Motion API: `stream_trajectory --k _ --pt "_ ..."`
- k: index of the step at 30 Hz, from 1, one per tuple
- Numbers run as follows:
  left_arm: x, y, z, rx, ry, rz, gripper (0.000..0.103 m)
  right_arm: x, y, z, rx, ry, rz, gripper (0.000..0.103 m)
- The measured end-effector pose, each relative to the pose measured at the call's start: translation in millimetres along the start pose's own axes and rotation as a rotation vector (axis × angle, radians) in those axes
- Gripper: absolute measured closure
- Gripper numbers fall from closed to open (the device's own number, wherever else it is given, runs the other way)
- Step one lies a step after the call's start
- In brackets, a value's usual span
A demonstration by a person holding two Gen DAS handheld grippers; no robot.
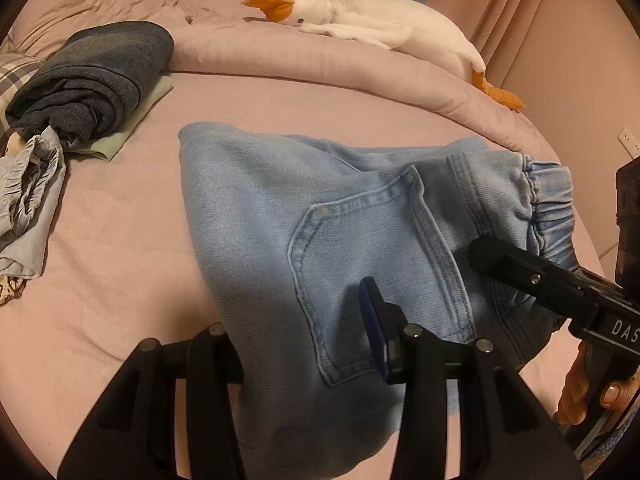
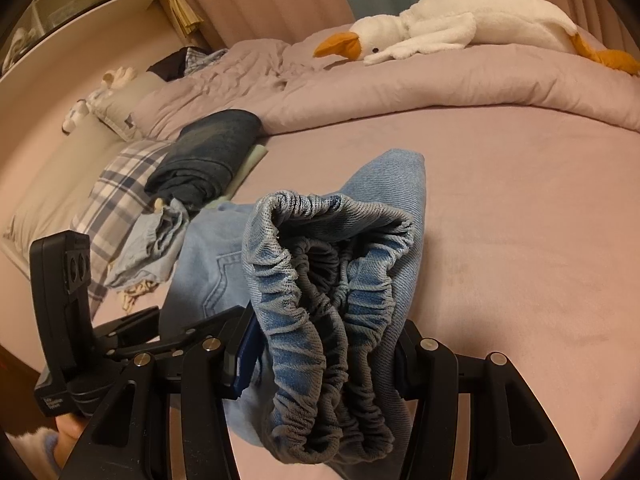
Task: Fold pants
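Folded light blue denim pants hang in a thick bundle just above the pink bed sheet, back pocket facing up. My left gripper is shut on the pocket end, with cloth filling the gap between its fingers; the left finger is hidden behind the fabric. My right gripper is shut on the gathered elastic waistband, which bulges up between its blue pads. In the left wrist view the right gripper comes in from the right at the waistband. In the right wrist view the left gripper sits low on the left.
A folded dark blue garment lies on a pale green one at the far left, with crumpled light blue cloth beside it. A rolled pink duvet and a plush goose lie across the back. A plaid pillow sits left.
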State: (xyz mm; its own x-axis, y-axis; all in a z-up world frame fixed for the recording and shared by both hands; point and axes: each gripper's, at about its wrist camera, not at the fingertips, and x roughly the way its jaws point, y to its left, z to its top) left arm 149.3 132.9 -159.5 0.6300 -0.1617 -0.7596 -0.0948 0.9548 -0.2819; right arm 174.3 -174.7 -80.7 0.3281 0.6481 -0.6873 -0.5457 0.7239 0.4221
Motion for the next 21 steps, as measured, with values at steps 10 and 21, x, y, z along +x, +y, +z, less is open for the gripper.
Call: stream_trajectory --k 10,21 --pt "9.5 2.6 5.0 0.000 0.005 0.004 0.060 5.0 -3.1 1.5 0.007 0.000 -0.003 0.048" --pt "27.9 6.4 7.6 -0.004 0.029 0.019 0.060 17.8 -9.4 0.0 0.029 0.022 -0.008 0.048"
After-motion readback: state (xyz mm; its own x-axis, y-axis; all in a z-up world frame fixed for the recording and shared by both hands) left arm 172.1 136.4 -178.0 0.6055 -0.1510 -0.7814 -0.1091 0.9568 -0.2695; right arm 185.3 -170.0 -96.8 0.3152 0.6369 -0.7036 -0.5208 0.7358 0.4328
